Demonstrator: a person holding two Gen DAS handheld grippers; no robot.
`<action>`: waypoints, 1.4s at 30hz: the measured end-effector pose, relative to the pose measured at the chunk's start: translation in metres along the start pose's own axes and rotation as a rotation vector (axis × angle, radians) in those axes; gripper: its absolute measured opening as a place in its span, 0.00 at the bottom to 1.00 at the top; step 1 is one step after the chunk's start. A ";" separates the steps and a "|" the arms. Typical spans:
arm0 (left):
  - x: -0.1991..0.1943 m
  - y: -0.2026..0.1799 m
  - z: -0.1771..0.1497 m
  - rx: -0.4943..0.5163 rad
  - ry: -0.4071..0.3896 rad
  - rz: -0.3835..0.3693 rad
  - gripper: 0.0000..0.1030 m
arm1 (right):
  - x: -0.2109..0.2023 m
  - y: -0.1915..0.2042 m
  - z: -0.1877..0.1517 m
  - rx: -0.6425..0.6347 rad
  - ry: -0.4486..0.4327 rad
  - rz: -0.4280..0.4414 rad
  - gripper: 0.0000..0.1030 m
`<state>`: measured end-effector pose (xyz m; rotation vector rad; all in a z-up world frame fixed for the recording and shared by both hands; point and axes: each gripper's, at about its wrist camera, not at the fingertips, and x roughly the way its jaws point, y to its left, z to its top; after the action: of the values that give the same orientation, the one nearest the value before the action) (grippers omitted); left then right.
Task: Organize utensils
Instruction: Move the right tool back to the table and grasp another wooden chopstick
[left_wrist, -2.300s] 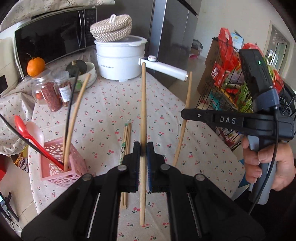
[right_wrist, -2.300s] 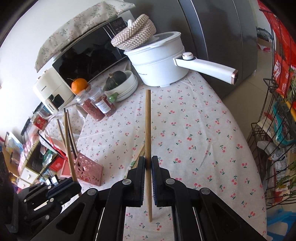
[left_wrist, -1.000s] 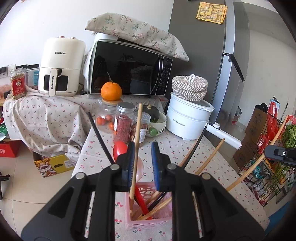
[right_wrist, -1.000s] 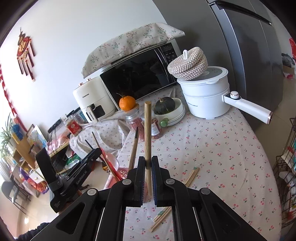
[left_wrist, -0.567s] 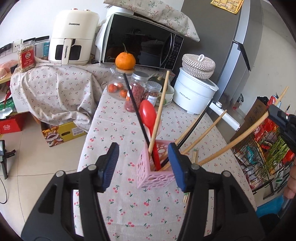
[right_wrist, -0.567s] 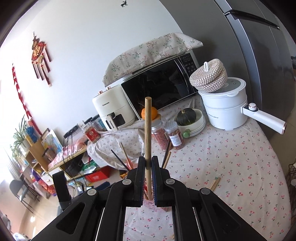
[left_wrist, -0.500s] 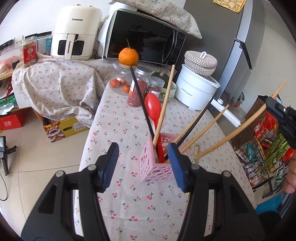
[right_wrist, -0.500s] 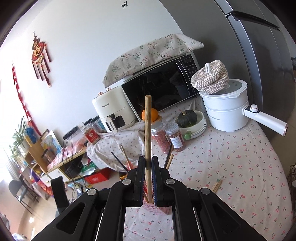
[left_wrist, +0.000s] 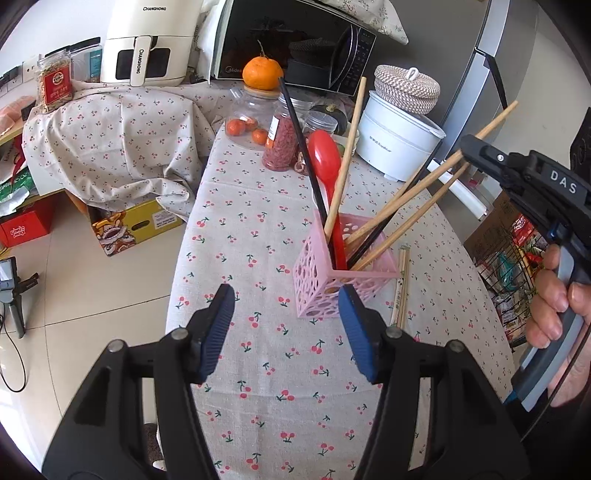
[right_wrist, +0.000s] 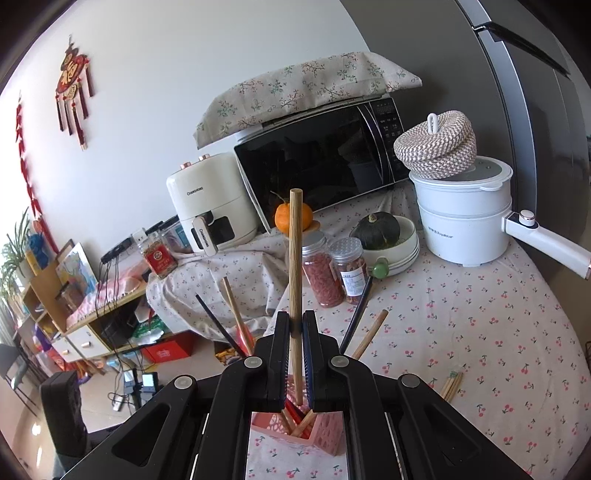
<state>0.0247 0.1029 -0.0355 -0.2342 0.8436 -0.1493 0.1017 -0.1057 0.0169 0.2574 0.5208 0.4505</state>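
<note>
A pink perforated holder (left_wrist: 332, 280) stands on the cherry-print tablecloth (left_wrist: 258, 350). It holds a red spoon (left_wrist: 325, 162), a black chopstick (left_wrist: 301, 147) and several wooden chopsticks. My left gripper (left_wrist: 286, 325) is open and empty, just in front of the holder. My right gripper (right_wrist: 294, 326) is shut on a wooden chopstick (right_wrist: 295, 258) whose lower end reaches into the holder (right_wrist: 325, 430); this gripper shows at the right of the left wrist view (left_wrist: 469, 147). A loose bundle of chopsticks (left_wrist: 400, 284) lies on the cloth right of the holder.
At the back stand jars (left_wrist: 280, 136), an orange (left_wrist: 262, 74), a microwave (left_wrist: 295, 40), a white air fryer (left_wrist: 147, 40) and a white pot with a long handle (right_wrist: 469, 221). The table edge drops to the floor on the left. A wire rack (left_wrist: 517, 266) stands right.
My left gripper let go of its chopstick into the holder, opened wide and drew back. My right gripper brought its chopstick over the holder and lowered its end in.
</note>
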 end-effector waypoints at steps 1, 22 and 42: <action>0.000 0.000 0.000 0.004 0.002 -0.003 0.58 | 0.005 0.000 -0.002 -0.003 0.010 -0.007 0.07; 0.009 -0.020 -0.002 0.036 0.043 0.004 0.78 | -0.058 -0.044 0.021 0.083 -0.134 0.012 0.69; 0.047 -0.050 -0.010 0.076 0.156 0.054 0.99 | -0.019 -0.143 -0.047 0.138 0.206 -0.314 0.81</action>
<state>0.0460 0.0431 -0.0627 -0.1292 0.9960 -0.1503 0.1120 -0.2332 -0.0641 0.2578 0.7822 0.1355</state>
